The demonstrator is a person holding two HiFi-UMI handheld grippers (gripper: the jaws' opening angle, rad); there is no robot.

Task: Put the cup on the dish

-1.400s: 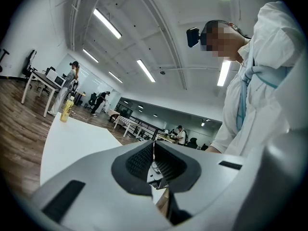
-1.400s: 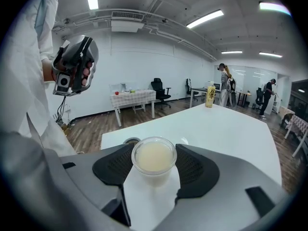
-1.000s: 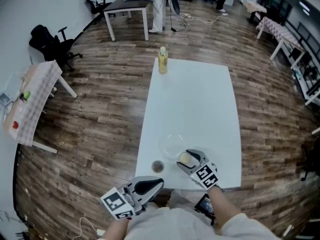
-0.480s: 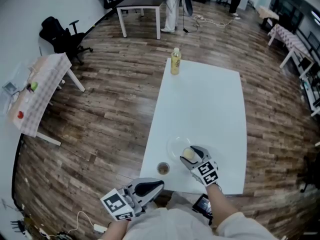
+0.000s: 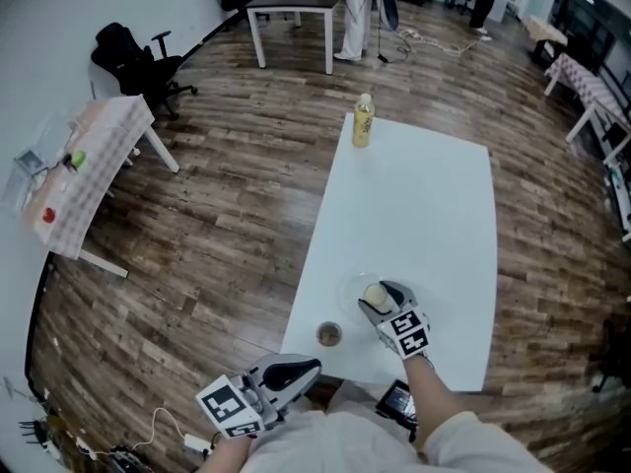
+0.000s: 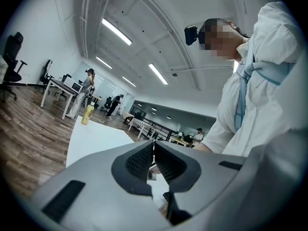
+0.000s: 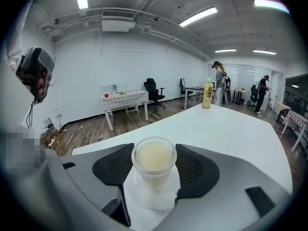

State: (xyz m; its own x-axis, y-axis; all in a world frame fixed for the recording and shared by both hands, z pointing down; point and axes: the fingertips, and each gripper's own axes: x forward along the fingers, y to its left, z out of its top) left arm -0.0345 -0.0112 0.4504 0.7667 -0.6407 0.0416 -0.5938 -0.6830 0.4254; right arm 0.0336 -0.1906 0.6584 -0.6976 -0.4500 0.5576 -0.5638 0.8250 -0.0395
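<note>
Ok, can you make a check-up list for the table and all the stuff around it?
surface: white table on a wood floor.
job's things: cup of creamy liquid, over the clear dish; cannot tell if it rests on it.
clutter: yellow bottle upright at the far corner; small round brown container near the front edge.
grippers: right gripper shut on the cup; left gripper shut, empty, off the table by the person.
cables: white cable on the floor, near left.
surroundings: checked-cloth table, office chair, people standing far off.
</note>
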